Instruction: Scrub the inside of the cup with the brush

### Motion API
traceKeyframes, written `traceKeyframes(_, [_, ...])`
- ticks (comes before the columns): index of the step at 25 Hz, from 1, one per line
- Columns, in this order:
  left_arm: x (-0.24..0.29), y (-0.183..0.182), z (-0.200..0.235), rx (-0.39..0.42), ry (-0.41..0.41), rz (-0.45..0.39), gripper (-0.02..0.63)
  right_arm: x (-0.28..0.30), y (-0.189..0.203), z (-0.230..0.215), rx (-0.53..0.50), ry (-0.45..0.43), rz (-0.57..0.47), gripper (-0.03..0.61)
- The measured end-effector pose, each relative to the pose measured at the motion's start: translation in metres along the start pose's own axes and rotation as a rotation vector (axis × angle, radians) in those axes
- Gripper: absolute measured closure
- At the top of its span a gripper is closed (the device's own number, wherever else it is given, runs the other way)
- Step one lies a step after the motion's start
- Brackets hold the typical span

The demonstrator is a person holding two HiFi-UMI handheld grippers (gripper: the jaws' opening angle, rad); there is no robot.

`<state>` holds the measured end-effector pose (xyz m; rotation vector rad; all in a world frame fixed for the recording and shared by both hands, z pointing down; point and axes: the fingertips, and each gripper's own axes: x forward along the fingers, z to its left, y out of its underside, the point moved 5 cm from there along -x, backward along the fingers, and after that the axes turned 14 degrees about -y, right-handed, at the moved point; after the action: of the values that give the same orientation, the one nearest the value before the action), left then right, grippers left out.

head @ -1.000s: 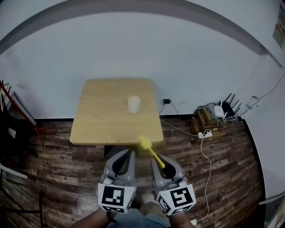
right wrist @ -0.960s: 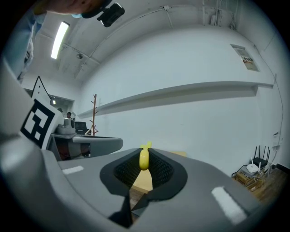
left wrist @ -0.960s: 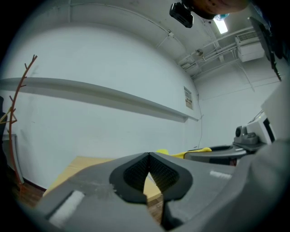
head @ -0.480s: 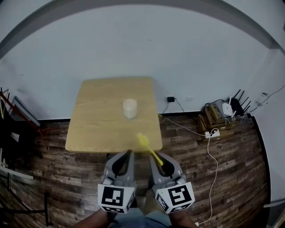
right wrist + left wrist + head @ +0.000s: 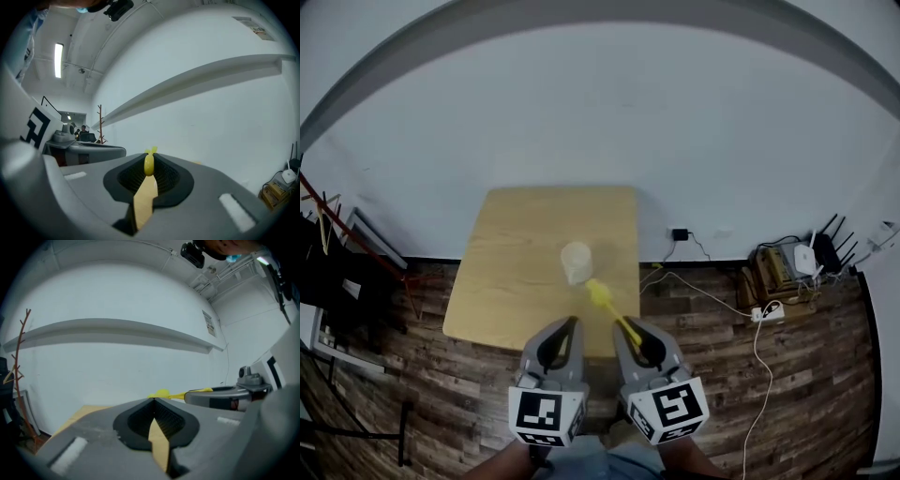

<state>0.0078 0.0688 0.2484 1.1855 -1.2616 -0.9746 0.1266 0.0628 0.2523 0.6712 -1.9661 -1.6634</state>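
A pale cup [image 5: 576, 262] stands upright on the small wooden table [image 5: 516, 281], toward its right side. My right gripper [image 5: 624, 328] is shut on the handle of a yellow brush [image 5: 602, 294]; the handle [image 5: 149, 164] shows pinched between the pads. The brush head reaches over the table's front edge, just short of the cup and to its right. My left gripper [image 5: 570, 324] is shut with nothing in it, side by side with the right one at the table's front edge. From the left gripper view, the brush [image 5: 161, 393] shows beyond the closed jaws.
The table stands against a white wall on a dark wooden floor [image 5: 441, 394]. On the floor at the right lie a power strip [image 5: 765, 310], cables and a router [image 5: 807, 257]. A red rack [image 5: 328, 234] and dark clutter stand at the left.
Both grippers have moved forward toward the table together. The brush head, earlier over the floor in front of the table, now reaches over its front edge near the cup.
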Motion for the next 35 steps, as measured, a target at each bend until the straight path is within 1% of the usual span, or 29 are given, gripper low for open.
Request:
traceKeyframes(2, [0.008,-0.005,-0.001,0.001,-0.029,-0.007,0.595,0.004,-0.007,-0.010,-0.008,-0.025,-0.008,0.538])
traceKeyframes(7, [0.026,-0.012,-0.004,0.012,-0.069,-0.019,0.595,0.015,-0.013,-0.029,-0.015,-0.073,-0.020,0.538])
traceKeyframes(13, [0.046,-0.011,0.014,0.000,-0.120,-0.007,0.595,0.042,-0.016,-0.043,-0.010,-0.111,-0.011,0.538])
traceKeyframes(16, [0.059,-0.005,0.024,-0.006,-0.123,0.012,0.595,0.055,-0.012,-0.048,-0.003,-0.113,0.006,0.538])
traceKeyframes(19, [0.077,0.008,0.033,0.013,-0.107,0.033,0.595,0.070,-0.007,-0.056,0.017,-0.112,0.027,0.538])
traceKeyframes(22, [0.096,0.015,0.040,0.013,-0.092,0.022,0.595,0.083,-0.005,-0.069,0.052,-0.106,0.039,0.538])
traceKeyframes(24, [0.110,0.026,0.045,0.009,-0.088,0.023,0.595,0.093,-0.003,-0.080,0.068,-0.095,0.055,0.538])
traceKeyframes(26, [0.122,0.044,0.051,-0.014,-0.085,0.039,0.595,0.104,0.003,-0.088,0.087,-0.083,0.078,0.538])
traceKeyframes(29, [0.133,0.073,0.060,-0.050,-0.078,0.070,0.595,0.115,0.012,-0.089,0.107,-0.080,0.104,0.538])
traceKeyframes(31, [0.141,0.091,0.066,-0.037,-0.068,0.088,0.588,0.122,0.020,-0.089,0.112,-0.081,0.116,0.538])
traceKeyframes(33, [0.152,0.107,0.068,-0.017,-0.054,0.093,0.553,0.129,0.028,-0.094,0.126,-0.075,0.129,0.538])
traceKeyframes(35, [0.162,0.121,0.068,-0.018,-0.044,0.093,0.502,0.131,0.038,-0.098,0.154,-0.064,0.153,0.538])
